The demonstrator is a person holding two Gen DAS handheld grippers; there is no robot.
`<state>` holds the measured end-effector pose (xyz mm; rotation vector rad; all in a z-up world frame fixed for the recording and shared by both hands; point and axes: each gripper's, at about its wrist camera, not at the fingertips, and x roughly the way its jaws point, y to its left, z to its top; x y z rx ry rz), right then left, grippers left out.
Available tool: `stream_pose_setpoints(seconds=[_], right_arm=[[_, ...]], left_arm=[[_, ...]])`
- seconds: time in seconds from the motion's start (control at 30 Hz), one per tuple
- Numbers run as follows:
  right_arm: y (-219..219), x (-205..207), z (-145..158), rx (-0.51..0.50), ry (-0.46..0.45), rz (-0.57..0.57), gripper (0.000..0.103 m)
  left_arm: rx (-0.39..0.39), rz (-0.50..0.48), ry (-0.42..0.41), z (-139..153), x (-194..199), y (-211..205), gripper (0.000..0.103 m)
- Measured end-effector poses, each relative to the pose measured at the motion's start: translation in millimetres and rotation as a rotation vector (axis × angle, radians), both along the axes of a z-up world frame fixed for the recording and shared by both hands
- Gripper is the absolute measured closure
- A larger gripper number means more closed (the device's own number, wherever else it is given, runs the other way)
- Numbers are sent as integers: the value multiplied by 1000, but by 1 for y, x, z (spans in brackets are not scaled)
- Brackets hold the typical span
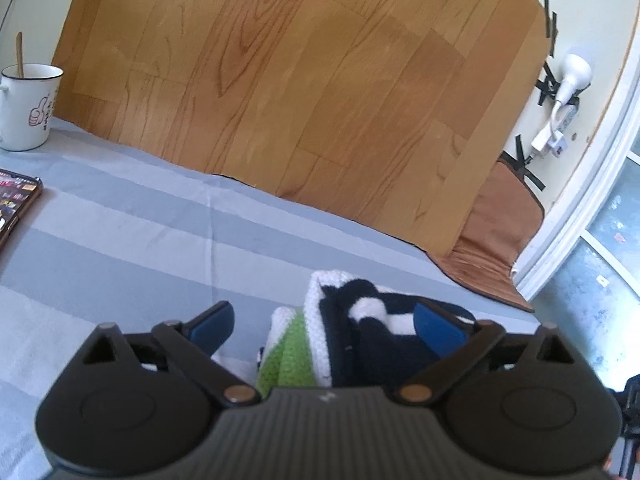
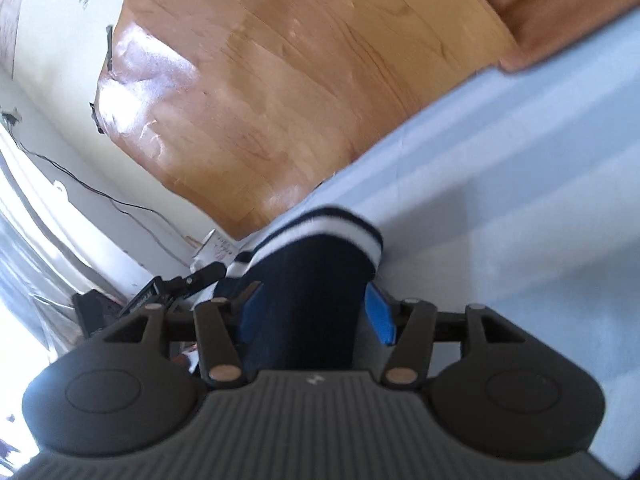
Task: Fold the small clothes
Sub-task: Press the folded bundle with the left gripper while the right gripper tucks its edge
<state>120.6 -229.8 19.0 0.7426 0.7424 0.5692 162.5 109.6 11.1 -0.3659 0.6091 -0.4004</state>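
Both tongs stand spread: the left gripper (image 1: 324, 318) gapes wide around a knitted bundle (image 1: 320, 336) without pressing it, and the right gripper (image 2: 316, 312) straddles a navy sock (image 2: 316, 280), its pads apparently clear of the cloth. This looks like release after a fold; next comes withdrawing cleanly. Navy with white stripes, green and white knit beside it, the clothes lie near on the striped grey cloth (image 1: 120, 240).
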Motion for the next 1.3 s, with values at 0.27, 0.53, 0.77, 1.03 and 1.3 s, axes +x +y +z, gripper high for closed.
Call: stream_pose_setpoints(seconds=[0.27, 0.53, 0.77, 1.03, 1.3], right_arm=[[16, -3, -6, -10, 25, 77, 39], [20, -2, -19, 3, 62, 86, 35], [20, -5, -19, -5, 52, 86, 35], [19, -5, -18, -6, 54, 87, 35], [21, -5, -17, -11, 48, 92, 33]], left_arm=[[-6, -33, -23, 3, -19, 6, 0], [-28, -87, -2, 1, -25, 4, 0], [-45, -98, 32, -3, -21, 4, 0], [-80, -87, 57, -4, -17, 10, 0], [-118, -96, 81, -7, -14, 17, 0]])
